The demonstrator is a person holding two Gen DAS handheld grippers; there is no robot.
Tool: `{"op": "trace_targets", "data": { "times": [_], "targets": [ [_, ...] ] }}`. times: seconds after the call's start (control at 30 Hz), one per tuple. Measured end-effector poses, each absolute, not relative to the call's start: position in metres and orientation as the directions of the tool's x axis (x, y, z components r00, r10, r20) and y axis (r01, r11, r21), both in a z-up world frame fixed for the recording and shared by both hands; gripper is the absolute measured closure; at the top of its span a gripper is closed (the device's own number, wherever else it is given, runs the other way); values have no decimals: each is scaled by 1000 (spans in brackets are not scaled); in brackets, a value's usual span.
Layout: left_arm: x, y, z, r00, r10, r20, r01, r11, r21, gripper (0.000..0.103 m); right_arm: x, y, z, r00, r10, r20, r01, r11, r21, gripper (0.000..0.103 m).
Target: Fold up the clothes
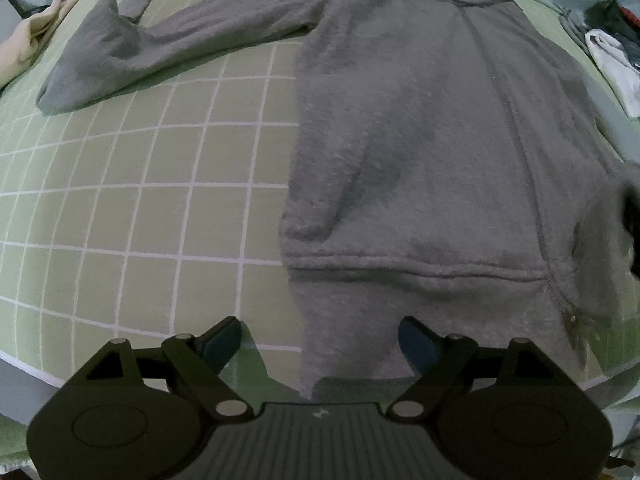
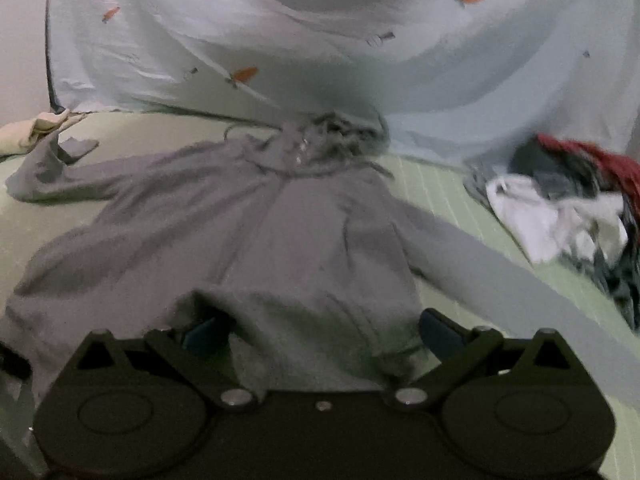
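- You are working over a bed covered by a pale green sheet (image 1: 140, 208) with a white grid of lines.
- Behind it hangs a light blue cloth (image 2: 400, 92) printed with small orange carrots.
- A gray zip-up hoodie (image 1: 420, 128) lies flat and face up on the green sheet, its long axis running from the hem nearest you to the hood (image 2: 340, 132) at the far side.
- One sleeve (image 1: 132, 48) stretches out to the left, its cuff folded back near a cream cloth (image 1: 28, 36); the other sleeve (image 2: 500, 276) runs toward the near right.
- A pile of mixed clothes (image 2: 568, 208), white, dark and red, sits at the right, apart from the hoodie.
- Your left gripper (image 1: 320, 344) points steeply down over the hem's left corner, tongs spread wide, pinching nothing.
- Your right gripper (image 2: 320, 332) has its tongs spread, with a raised fold of hem fabric between them; you cannot tell whether they press on it.
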State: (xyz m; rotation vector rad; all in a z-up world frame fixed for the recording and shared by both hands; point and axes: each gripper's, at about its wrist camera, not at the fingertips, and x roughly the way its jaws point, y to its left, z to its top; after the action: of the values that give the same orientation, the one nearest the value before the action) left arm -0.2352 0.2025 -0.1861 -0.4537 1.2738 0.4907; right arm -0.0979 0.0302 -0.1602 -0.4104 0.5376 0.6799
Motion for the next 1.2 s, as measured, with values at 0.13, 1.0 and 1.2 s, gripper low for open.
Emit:
{"op": "trace_targets", "data": {
  "times": [0.13,1.0,1.2],
  "targets": [
    [-235,203,-186,216,98,-971,-570,820,-44,15,-91,56,-171,659,452,-601,-688,686,-238,0],
    [-216,223,-198,218,102,-971,-559,828,-39,8,-124,-11,-186,672,214,-709,-634,661,-402,0],
    [-218,223,-196,219,100,-971,-560,827,-41,7,-115,-17,-156,833,188,-520,-453,771,-447,1]
  ]
}}
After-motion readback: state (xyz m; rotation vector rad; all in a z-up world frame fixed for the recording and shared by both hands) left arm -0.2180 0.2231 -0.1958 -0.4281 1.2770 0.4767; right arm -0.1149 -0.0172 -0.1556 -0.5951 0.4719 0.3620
